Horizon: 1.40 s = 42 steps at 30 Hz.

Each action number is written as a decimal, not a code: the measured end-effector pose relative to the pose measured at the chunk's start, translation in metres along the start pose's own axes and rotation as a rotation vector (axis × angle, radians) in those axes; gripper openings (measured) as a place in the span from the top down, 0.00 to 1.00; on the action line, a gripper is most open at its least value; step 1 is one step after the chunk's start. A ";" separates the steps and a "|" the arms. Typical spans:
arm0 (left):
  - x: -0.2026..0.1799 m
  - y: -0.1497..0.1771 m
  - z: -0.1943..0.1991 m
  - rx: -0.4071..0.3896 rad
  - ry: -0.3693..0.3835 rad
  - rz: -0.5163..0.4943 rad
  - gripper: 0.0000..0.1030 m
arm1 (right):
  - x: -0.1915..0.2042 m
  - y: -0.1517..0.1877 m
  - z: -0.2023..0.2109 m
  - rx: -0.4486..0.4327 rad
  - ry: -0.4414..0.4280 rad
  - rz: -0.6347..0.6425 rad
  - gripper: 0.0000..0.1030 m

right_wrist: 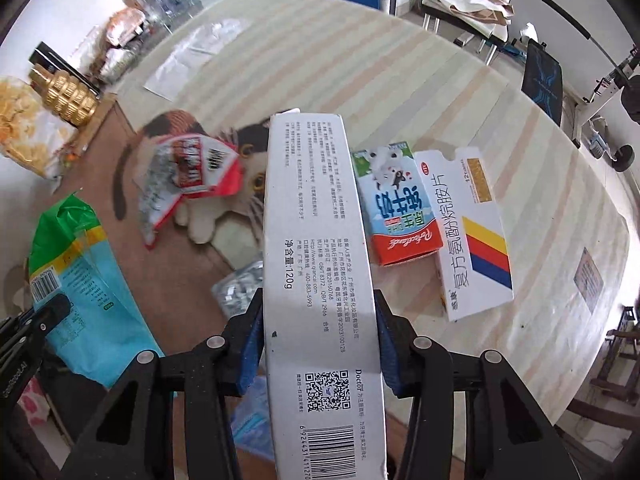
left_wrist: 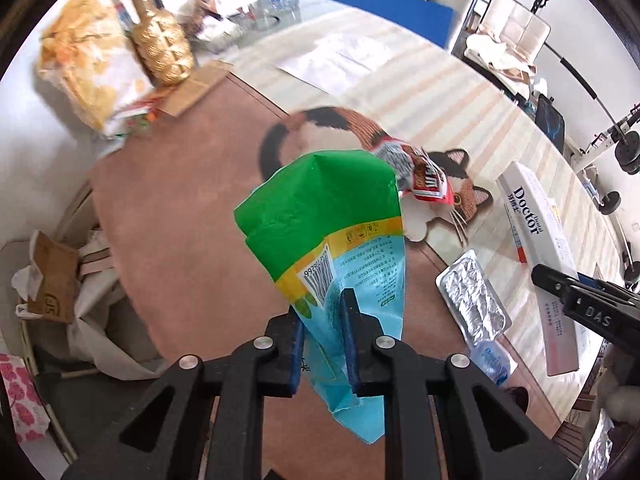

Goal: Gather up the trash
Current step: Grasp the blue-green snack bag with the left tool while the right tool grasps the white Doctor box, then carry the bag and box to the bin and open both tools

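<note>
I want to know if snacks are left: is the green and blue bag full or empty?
Looks empty. The green and blue bag hangs flat and creased in the left claw, with no bulge. Its inside is hidden, so crumbs cannot be ruled out.

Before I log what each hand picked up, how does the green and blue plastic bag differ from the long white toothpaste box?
The green and blue plastic bag is soft and creased; the long white toothpaste box is stiff and straight-edged. The bag is brightly coloured, the box mostly white with black print. The left gripper pinches the bag near its lower end; the right gripper clamps the box across its width. Both are held off the table and carry barcodes.
</note>
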State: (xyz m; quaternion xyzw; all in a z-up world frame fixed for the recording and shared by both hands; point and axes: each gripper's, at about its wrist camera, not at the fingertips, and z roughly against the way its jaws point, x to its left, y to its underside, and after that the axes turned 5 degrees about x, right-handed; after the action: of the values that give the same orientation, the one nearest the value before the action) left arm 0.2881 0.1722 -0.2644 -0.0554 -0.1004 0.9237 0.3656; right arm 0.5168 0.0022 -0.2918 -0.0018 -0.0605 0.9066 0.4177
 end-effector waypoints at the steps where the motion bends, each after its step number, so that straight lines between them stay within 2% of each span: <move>1: 0.007 0.005 0.006 -0.011 0.000 0.003 0.86 | 0.007 0.006 0.009 -0.011 -0.007 0.002 0.51; 5: 0.036 0.030 0.030 -0.053 -0.001 0.023 0.87 | 0.039 0.039 0.043 -0.053 -0.045 0.029 0.51; 11: 0.094 0.084 0.057 -0.087 0.010 0.052 0.87 | 0.112 0.101 0.059 -0.067 -0.090 0.085 0.51; 16: 0.152 0.148 0.064 -0.077 -0.001 0.093 0.87 | 0.174 0.180 0.058 -0.037 -0.120 0.129 0.51; 20: 0.193 0.205 0.044 -0.017 0.002 0.121 0.87 | 0.217 0.249 0.037 0.019 -0.128 0.167 0.51; 25: 0.236 0.265 -0.017 0.120 0.019 0.175 0.87 | 0.251 0.320 -0.023 0.149 -0.111 0.188 0.51; 30: 0.274 0.305 -0.117 0.270 0.043 0.276 0.87 | 0.268 0.373 -0.119 0.308 -0.087 0.202 0.51; 37: 0.310 0.333 -0.270 0.411 0.074 0.385 0.86 | 0.289 0.407 -0.270 0.450 -0.087 0.245 0.51; 38: 0.313 0.336 -0.293 0.428 0.077 0.384 0.81 | 0.294 0.410 -0.296 0.464 -0.086 0.254 0.51; 42: 0.327 0.344 -0.356 0.471 0.105 0.391 0.75 | 0.309 0.416 -0.373 0.498 -0.087 0.288 0.51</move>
State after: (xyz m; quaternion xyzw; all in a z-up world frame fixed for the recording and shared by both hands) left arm -0.1156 0.2028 -0.6978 -0.0352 0.1480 0.9703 0.1882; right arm 0.0203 0.0087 -0.6938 0.1310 0.1469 0.9428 0.2691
